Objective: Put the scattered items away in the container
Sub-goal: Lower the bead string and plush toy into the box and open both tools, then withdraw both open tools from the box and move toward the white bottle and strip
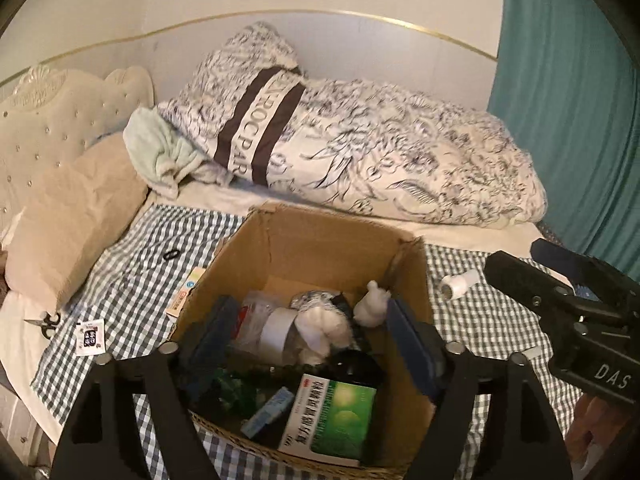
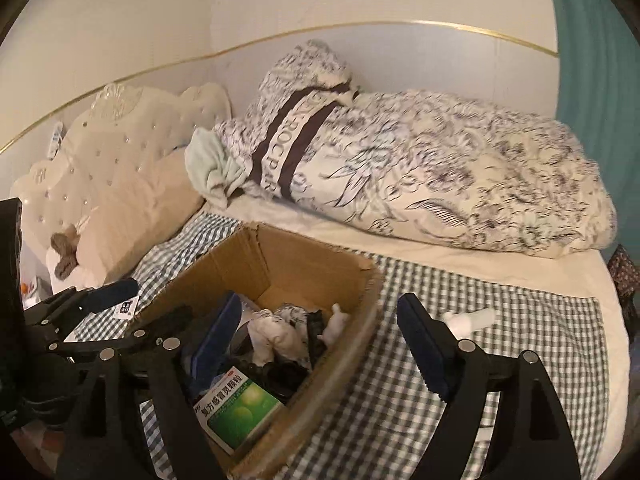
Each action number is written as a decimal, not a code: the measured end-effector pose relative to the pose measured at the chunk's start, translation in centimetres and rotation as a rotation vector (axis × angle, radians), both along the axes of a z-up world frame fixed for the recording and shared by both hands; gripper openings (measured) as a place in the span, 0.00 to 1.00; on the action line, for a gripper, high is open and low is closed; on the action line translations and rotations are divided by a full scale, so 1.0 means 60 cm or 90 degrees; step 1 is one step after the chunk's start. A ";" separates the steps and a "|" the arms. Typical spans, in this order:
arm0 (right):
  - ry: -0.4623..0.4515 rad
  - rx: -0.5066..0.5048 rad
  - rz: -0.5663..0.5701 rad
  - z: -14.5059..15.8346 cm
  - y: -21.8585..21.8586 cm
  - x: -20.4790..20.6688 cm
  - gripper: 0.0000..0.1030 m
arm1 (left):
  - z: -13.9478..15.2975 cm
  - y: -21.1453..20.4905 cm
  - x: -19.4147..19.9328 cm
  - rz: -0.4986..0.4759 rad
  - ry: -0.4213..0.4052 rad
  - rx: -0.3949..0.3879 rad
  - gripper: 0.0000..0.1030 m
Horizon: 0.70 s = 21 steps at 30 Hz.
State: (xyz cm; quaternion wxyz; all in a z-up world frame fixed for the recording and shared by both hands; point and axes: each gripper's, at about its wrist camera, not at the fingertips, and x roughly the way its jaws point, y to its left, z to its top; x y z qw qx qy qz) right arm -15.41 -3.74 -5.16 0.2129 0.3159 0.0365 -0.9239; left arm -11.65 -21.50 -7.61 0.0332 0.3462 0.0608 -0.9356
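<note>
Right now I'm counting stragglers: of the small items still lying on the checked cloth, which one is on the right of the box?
The white bottle lying on its side. The scissors, sachet, black ring and flat packet all lie left of the cardboard box.

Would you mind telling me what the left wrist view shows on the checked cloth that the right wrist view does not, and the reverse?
Only the left wrist view shows the scissors, the black ring and the flat packet beside the box.

Only the right wrist view shows the brown plush toy by the headboard.

Both show the cardboard box, the green medicine box inside it, the small white bottle on the cloth, and the white sachet.
</note>
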 end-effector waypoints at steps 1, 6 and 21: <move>0.004 -0.002 -0.005 0.008 0.010 0.008 0.79 | 0.009 0.009 0.007 -0.003 0.006 -0.002 0.82; 0.036 -0.005 -0.030 0.046 0.056 0.048 0.89 | 0.041 0.042 0.033 -0.016 0.033 -0.004 0.89; 0.064 0.020 -0.123 0.081 0.181 0.128 1.00 | 0.084 0.131 0.082 -0.051 0.076 -0.014 1.00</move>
